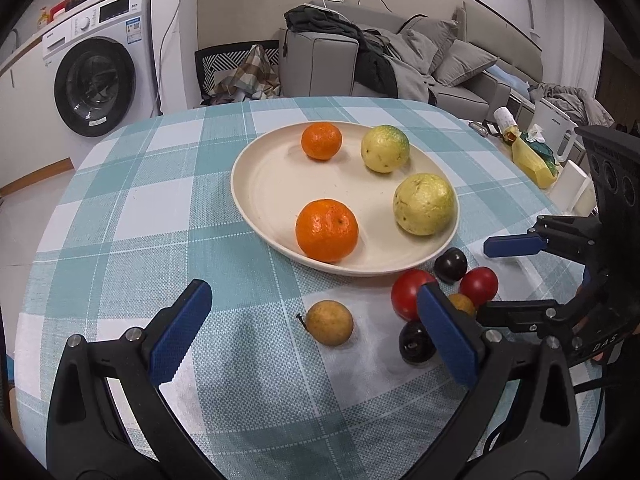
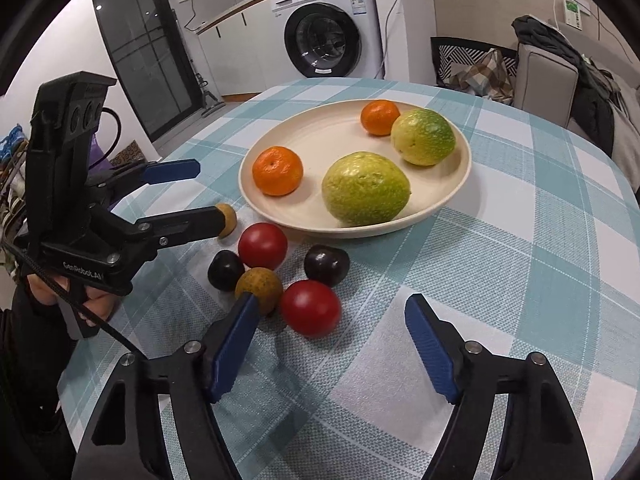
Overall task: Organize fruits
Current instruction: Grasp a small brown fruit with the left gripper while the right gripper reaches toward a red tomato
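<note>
1. Left gripper (image 1: 314, 322): jaws spread wide, nothing pinched; a small brown fruit (image 1: 330, 322) lies on the checked tablecloth (image 1: 160, 208) between them, just short of the cream plate (image 1: 272, 184).
2. On the plate: two mandarins (image 1: 327, 230) at its left side, two yellow-green guavas (image 1: 425, 204) at its right.
3. Off the plate's near rim: two red tomatoes (image 2: 310, 308), two dark plums (image 2: 326, 265) and another brown fruit (image 2: 259, 285), clustered.
4. Right gripper (image 2: 332, 346): jaws apart, nothing pinched, on the near side of that cluster from the plate.
</note>
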Available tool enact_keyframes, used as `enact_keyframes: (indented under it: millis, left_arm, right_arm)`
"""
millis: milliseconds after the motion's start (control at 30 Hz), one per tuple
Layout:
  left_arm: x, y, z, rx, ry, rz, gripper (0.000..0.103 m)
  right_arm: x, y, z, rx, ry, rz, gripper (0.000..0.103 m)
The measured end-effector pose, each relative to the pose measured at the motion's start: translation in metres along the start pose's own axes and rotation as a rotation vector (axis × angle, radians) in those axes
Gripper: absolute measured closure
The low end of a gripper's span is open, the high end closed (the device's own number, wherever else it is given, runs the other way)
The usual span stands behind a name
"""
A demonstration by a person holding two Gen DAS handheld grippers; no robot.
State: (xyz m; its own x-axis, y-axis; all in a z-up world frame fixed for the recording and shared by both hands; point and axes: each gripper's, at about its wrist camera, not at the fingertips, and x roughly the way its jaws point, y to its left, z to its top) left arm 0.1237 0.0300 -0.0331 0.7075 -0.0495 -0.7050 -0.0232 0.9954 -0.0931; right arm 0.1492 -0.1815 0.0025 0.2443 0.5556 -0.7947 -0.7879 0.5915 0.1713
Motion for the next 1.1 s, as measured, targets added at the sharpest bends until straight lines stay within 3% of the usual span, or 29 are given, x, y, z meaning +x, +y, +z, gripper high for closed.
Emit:
enact_keyframes:
  millis: [133,233,633,933,1000,1100]
  left_arm:
    - [0.001,0.005,0.000,-0.015,0.005,-0.020,0.001]
    - [0.001,0.008,0.000,-0.023,0.017,-0.035,0.007]
    - [0.006,0.013,-0.007,-0.025,0.054,-0.056,0.025]
    - [0.014,0.008,-0.009,-0.008,0.093,-0.074,0.056]
    - [0.014,0.008,-0.009,-0.004,0.094,-0.083,0.073]
    - [0.013,0.005,-0.009,0.008,0.090,-0.104,0.076]
  right_arm:
    - [-0.001,0.002,0.000,-0.005,-0.004,0.014,0.030]
    - [-0.002,0.001,0.000,-0.008,-0.006,0.022,0.037]
    - [-0.002,0.002,-0.003,-0.033,0.017,-0.004,0.047]
    - [-0.001,0.006,-0.004,-0.057,0.014,-0.019,0.051]
    - [-0.001,0.007,-0.005,-0.057,0.013,-0.020,0.051]
    - [-0.001,0.009,-0.005,-0.066,0.013,-0.021,0.053]
